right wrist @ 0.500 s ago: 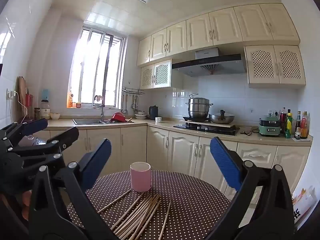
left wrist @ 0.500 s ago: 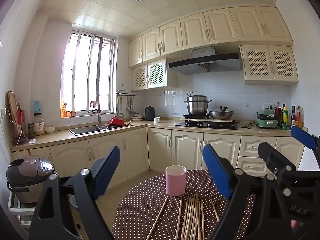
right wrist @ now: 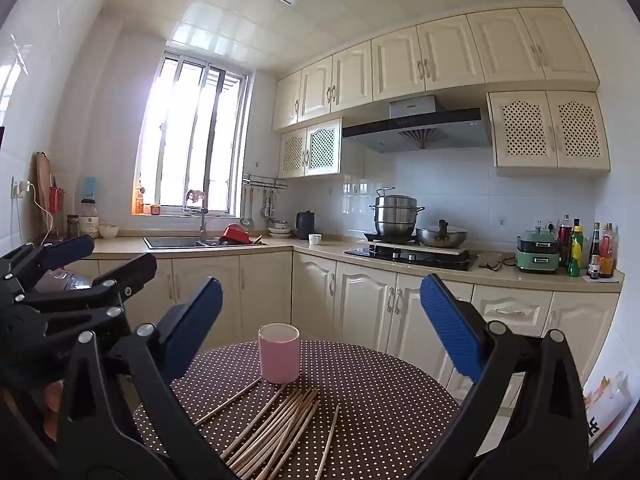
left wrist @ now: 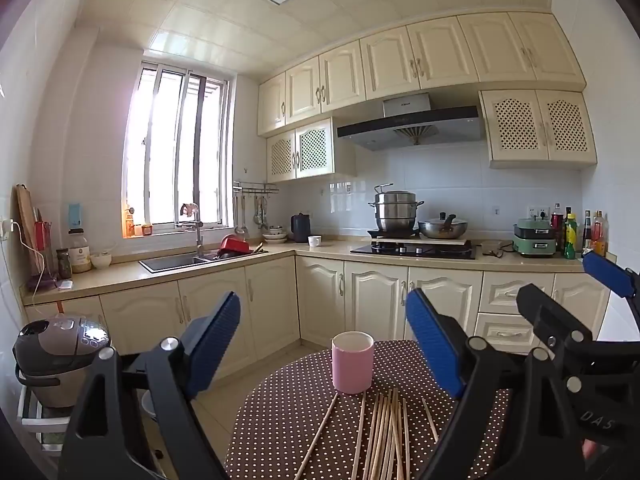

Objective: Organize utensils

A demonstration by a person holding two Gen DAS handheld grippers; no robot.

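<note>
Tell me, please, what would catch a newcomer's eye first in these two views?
Probably the pink cup standing upright on the round dotted table, with a loose spread of wooden chopsticks lying flat just in front of it. Next, the two blue-padded claws framing the scene: the left claw and the right claw, both open and holding nothing above the table. Behind, the bright window over the sink stands out.

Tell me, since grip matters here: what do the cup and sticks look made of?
The pink cup looks like matte glazed ceramic, possibly plastic: smooth, opaque walls, pale interior. The chopsticks look like unfinished bamboo or wood: thin, pale tan, dull surface.
</note>
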